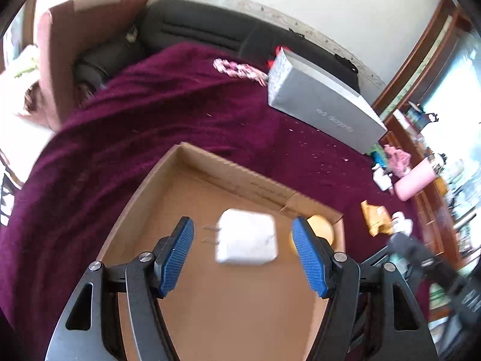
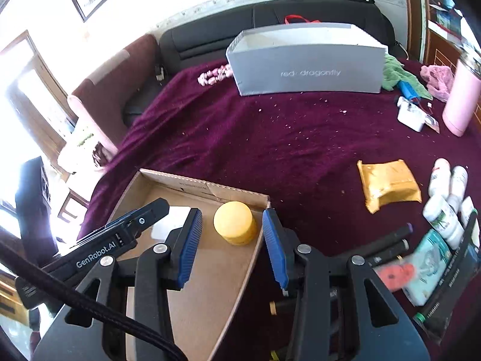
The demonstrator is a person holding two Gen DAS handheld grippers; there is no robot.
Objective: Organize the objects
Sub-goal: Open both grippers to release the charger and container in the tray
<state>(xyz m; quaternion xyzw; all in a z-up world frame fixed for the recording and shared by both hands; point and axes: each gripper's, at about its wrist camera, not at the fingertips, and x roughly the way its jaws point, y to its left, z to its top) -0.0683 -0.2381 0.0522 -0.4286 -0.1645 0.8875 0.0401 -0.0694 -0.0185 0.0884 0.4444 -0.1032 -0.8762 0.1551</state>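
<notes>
A shallow cardboard tray (image 1: 210, 168) lies on the purple blanket; it also shows in the right wrist view (image 2: 186, 185). A white power adapter (image 1: 246, 236) with metal prongs sits in it, blurred, between the open jaws of my left gripper (image 1: 243, 248), not touching either pad. A yellow round jar (image 2: 235, 222) stands in the tray's far right corner; it also shows in the left wrist view (image 1: 323, 228). My right gripper (image 2: 233, 242) is open and empty, hovering just above and behind the jar. The left gripper's body (image 2: 120, 237) hides most of the adapter in the right wrist view.
A grey shoebox (image 2: 306, 63) stands at the back of the bed. To the right lie a yellow padded envelope (image 2: 387, 185), white bottles (image 2: 445, 198), a white charger (image 2: 412, 115), a pink flask (image 2: 461, 93), black pens (image 2: 390, 240) and packets (image 2: 427, 267). A braided pink rope (image 2: 215, 75) lies left of the shoebox.
</notes>
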